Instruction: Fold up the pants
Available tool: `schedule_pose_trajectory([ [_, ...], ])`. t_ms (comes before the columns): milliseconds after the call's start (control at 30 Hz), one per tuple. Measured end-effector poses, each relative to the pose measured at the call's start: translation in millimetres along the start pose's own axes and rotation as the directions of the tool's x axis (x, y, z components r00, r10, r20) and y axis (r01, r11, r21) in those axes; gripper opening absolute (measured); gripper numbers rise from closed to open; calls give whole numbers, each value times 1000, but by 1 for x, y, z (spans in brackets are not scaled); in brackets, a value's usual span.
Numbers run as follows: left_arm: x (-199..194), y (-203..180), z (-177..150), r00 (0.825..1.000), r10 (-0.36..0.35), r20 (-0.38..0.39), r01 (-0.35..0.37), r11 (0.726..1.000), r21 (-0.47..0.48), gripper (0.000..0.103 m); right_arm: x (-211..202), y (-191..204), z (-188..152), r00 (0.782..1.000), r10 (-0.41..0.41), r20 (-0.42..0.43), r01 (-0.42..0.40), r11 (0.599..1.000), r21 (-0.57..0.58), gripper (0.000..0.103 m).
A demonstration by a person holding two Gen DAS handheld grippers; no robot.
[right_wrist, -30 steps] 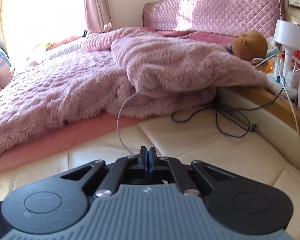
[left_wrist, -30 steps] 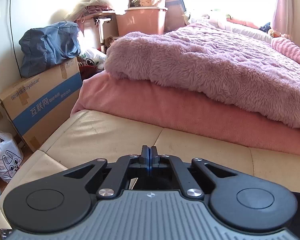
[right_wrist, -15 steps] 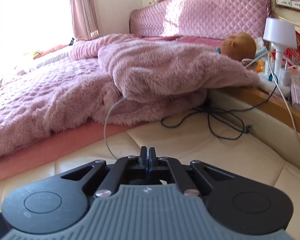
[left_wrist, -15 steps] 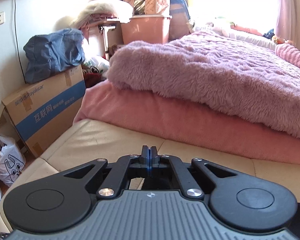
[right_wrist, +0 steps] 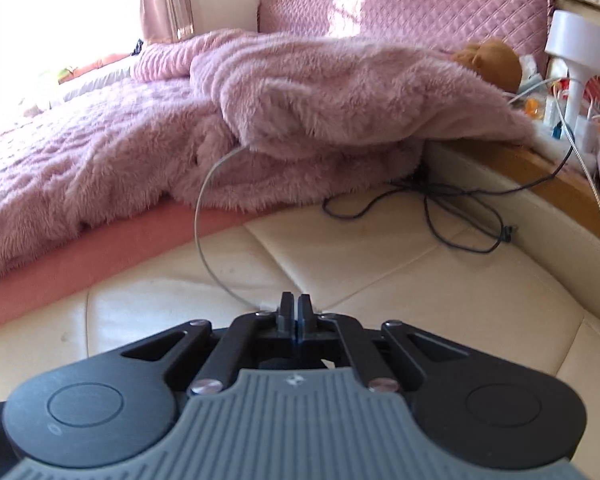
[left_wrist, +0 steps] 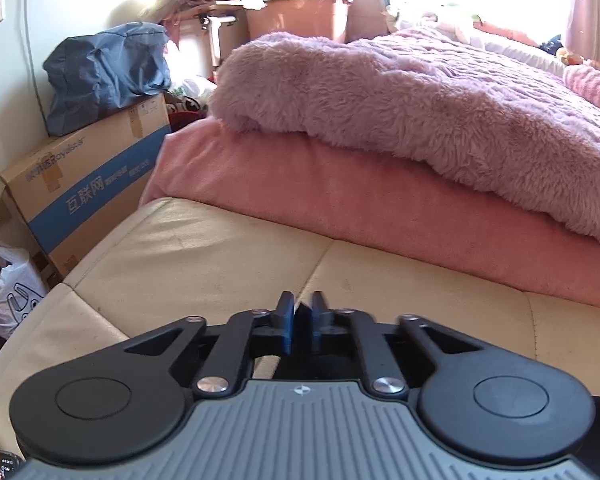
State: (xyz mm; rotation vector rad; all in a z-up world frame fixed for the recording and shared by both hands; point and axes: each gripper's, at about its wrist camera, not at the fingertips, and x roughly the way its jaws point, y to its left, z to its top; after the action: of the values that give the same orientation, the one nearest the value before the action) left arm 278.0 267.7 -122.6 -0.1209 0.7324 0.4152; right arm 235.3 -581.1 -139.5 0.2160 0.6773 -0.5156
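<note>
We look from each wrist, low and close over the cream leather cushion (left_wrist: 228, 248), angled down toward the fluffy pink blanket (right_wrist: 100, 160) beyond it, which both views share.

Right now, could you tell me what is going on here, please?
A person holds two grippers over a cream cushion beside a bed with a fluffy pink blanket. The left gripper has just been opening, with nothing between its fingers; the right gripper is shut and empty. No pants are in view.
</note>
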Motion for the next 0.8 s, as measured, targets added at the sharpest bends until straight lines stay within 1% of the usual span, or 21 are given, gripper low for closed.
schedule_pose_trajectory([
  [33, -3, 3, 0, 1000, -6, 4, 6, 1000, -9, 34, -3, 1, 0, 1000, -17, 11, 17, 1000, -8, 6],
  [67, -8, 7, 1, 1000, -8, 10, 8, 1000, -24, 39, -6, 1, 0, 1000, -22, 16, 23, 1000, -7, 25],
  [100, -14, 13, 1, 1000, -10, 14, 10, 999, -50, 41, -11, 1, 0, 999, -23, 22, 23, 1000, -6, 33],
  [133, -19, 20, 0, 1000, -16, 9, 16, 996, -84, 46, -16, 3, 1, 999, -24, 25, 24, 1000, -13, 34],
  [167, -24, 28, -1, 1000, -26, -3, 25, 991, -128, 49, -23, 6, 0, 999, -25, 27, 25, 999, -26, 34],
  [200, -28, 36, -4, 999, -40, -23, 35, 983, -179, 50, -30, 11, -2, 999, -16, 30, 17, 999, -39, 34],
  [267, -37, 54, -15, 995, -82, -53, 62, 954, -294, 51, -47, 23, -9, 999, 30, 34, -28, 998, -50, 34],
  [300, -41, 62, -23, 992, -105, -68, 74, 931, -359, 54, -56, 31, -15, 998, 61, 30, -60, 997, -52, 34],
  [367, -46, 76, -40, 983, -165, -85, 104, 869, -484, 54, -71, 52, -28, 992, 123, 14, -122, 990, -65, 34],
  [400, -48, 81, -49, 978, -188, -88, 114, 839, -532, 54, -78, 63, -36, 987, 159, 4, -158, 984, -80, 34],
  [433, -48, 84, -56, 975, -203, -90, 119, 818, -563, 54, -84, 76, -45, 981, 192, -5, -192, 977, -95, 34],
  [500, -47, 85, -64, 974, -213, -82, 127, 805, -580, 47, -94, 99, -60, 969, 247, -29, -249, 961, -118, 32],
  [533, -46, 86, -66, 974, -214, -70, 133, 799, -587, 42, -97, 110, -68, 961, 273, -41, -276, 954, -116, 30],
  [600, -44, 86, -64, 970, -239, -48, 160, 774, -613, 41, -104, 128, -81, 946, 318, -69, -324, 940, -107, 23],
  [667, -40, 86, -61, 964, -263, -41, 181, 759, -625, 30, -107, 143, -93, 930, 354, -104, -363, 926, -99, 15],
  [733, -36, 83, -59, 961, -273, -48, 182, 753, -633, 29, -111, 155, -104, 921, 367, -129, -380, 920, -96, 14],
  [800, -30, 80, -61, 961, -266, -78, 156, 750, -642, 29, -112, 164, -114, 913, 377, -155, -393, 915, -94, 14],
])
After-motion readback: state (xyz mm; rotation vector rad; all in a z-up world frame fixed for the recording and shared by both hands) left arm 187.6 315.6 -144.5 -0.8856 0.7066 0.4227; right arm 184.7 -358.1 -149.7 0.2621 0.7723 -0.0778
